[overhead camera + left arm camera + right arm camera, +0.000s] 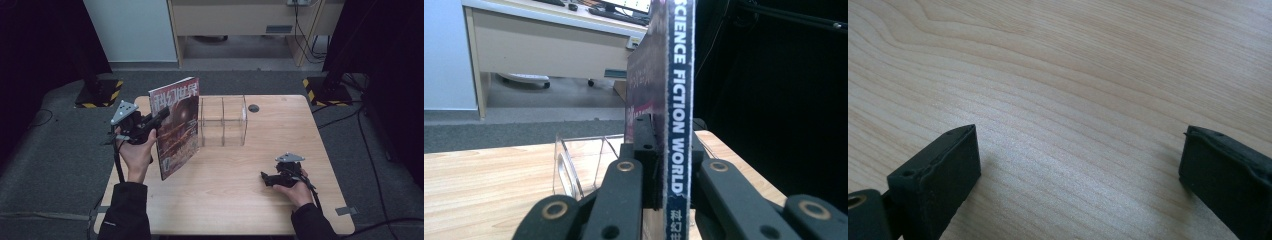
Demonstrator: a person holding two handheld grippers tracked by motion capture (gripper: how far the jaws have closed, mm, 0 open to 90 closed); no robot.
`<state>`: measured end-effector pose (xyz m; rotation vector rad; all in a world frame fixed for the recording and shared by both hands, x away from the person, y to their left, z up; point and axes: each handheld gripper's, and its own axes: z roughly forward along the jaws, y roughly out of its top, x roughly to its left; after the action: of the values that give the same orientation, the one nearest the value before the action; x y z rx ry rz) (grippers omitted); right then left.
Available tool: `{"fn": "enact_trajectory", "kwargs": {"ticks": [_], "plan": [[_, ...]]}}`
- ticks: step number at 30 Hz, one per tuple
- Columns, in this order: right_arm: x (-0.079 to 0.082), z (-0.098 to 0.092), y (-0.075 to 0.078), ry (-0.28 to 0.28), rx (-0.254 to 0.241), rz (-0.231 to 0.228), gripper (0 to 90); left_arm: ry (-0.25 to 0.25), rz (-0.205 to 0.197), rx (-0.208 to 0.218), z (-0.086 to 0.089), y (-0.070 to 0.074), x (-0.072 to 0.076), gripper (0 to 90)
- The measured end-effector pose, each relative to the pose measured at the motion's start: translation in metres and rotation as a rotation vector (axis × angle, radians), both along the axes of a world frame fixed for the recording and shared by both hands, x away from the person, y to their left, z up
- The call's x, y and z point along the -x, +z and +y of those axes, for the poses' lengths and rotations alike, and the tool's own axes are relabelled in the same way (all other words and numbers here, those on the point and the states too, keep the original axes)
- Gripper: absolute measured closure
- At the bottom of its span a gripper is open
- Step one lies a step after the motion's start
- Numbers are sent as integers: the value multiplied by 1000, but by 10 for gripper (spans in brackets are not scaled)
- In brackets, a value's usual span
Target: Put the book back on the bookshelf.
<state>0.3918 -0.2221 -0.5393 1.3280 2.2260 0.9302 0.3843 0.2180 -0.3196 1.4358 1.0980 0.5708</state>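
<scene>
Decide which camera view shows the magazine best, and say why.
The high view: the magazine stands upright with its whole front cover visible, beside the clear rack. The left gripper view shows just its spine, clamped in the left tongs. The right gripper view faces bare table.

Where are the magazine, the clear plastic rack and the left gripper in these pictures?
magazine (176, 127), high view, middle of its front cover.
clear plastic rack (223, 121), high view, its front wall.
left gripper (664, 145), left gripper view, between its fingertips, which are clamped on the magazine's spine.
</scene>
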Motion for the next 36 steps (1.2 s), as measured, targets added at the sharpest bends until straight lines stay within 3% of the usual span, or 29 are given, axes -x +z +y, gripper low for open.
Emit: {"fn": "enact_trajectory", "kwargs": {"ticks": [14, 26, 33, 36], "plan": [[0, 1, 0, -5, -2, 2, 30, 57, -22, 19, -5, -16, -29, 836], [-1, 1, 0, -4, -2, 2, 28, 152, -54, 16, -9, -35, -51, 836], [-1, 1, 0, -5, -2, 1, 28, 163, -52, 7, -14, -56, -60, 836], [-1, 1, 0, -5, -2, 0, 28, 149, -67, 27, -13, -62, -59, 836]]}}
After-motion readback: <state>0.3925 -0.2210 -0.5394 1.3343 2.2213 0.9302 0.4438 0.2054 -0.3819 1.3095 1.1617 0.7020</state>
